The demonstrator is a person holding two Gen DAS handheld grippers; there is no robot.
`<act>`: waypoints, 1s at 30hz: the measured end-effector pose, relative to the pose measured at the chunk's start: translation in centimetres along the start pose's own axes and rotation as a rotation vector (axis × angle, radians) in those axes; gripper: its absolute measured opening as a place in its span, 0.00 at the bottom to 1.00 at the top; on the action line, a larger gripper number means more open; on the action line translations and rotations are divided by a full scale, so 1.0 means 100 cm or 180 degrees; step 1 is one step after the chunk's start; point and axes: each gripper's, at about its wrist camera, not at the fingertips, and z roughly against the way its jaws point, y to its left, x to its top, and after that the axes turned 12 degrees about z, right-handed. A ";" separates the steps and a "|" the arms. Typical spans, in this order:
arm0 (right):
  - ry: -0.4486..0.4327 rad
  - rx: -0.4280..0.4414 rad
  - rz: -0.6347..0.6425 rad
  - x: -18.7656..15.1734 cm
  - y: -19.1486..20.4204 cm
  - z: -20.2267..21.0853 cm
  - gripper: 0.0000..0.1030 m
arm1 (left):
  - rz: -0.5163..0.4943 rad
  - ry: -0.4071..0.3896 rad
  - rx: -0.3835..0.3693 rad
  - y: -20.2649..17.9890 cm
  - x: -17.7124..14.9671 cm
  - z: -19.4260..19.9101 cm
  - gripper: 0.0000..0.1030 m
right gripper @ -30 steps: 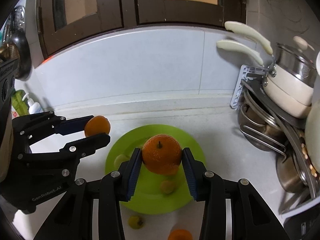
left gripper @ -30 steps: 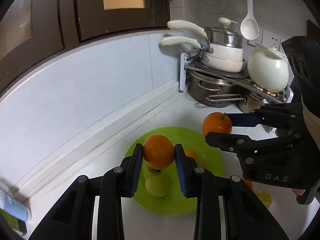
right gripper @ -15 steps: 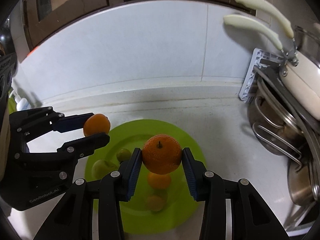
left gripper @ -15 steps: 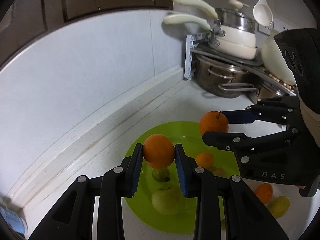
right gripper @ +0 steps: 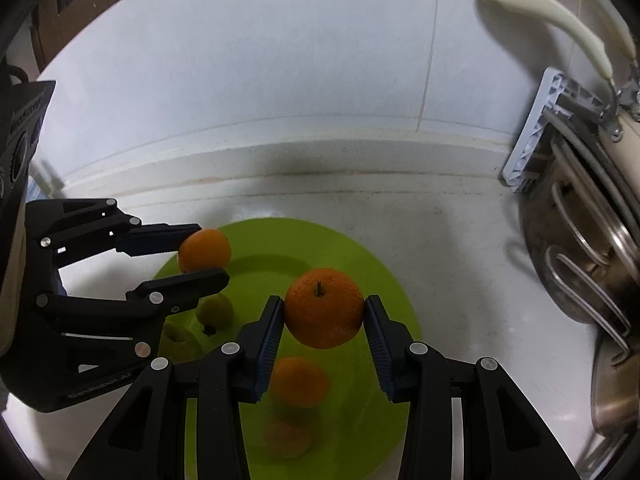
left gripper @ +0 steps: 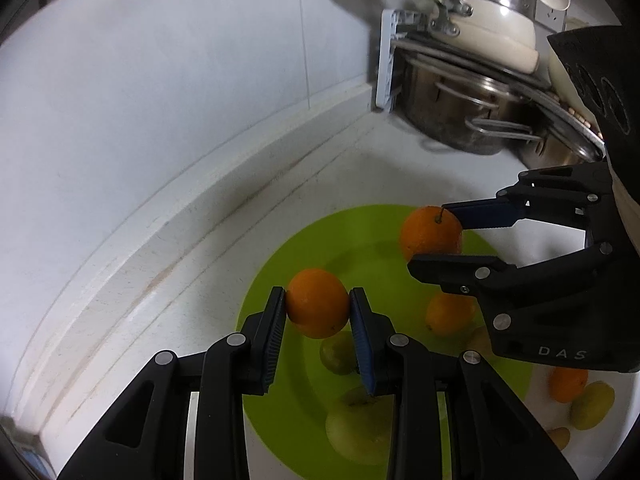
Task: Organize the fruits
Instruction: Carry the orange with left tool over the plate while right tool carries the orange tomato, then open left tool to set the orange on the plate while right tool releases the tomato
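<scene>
A smooth orange [left gripper: 318, 308] is sitting pinched between the ribbed pads of the left gripper [left gripper: 318, 312], held in the air above the rim of the green plate [left gripper: 288, 412] on the side toward the wall. A second orange with a short stem [right gripper: 323, 314] is being squeezed in the same way by the right gripper [right gripper: 324, 320], hanging over the middle of the plate; in the left wrist view it is showing as the stemmed orange [left gripper: 431, 234] between the other tool's fingers. Both tongs are pressing on their fruit from either side.

On the plate itself another orange [right gripper: 298, 381] is lying below the right gripper, with a small green fruit [left gripper: 338, 352] and a larger pale green fruit [left gripper: 360, 424] near it. Off the plate, on the worktop [left gripper: 400, 172] at its front right part, an orange [left gripper: 567, 383] and a yellow-green fruit [left gripper: 591, 405] are lying touching or just beside each other.

The plate is standing near the worktop's back edge, where the white tiled wall [right gripper: 280, 80] is rising. In the back right corner a rack [left gripper: 386, 64] is holding steel pots [left gripper: 452, 112] and a cream pan [left gripper: 496, 36] with pale handles.
</scene>
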 end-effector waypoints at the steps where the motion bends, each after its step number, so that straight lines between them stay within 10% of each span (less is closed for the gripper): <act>1: 0.0026 0.0012 -0.0007 -0.001 0.000 -0.004 0.41 | 0.0005 0.0025 -0.0006 0.001 0.000 -0.003 0.31; 30: -0.0043 -0.0072 -0.0045 -0.005 0.004 0.020 0.44 | 0.0115 -0.0280 0.0130 0.004 -0.007 0.042 0.50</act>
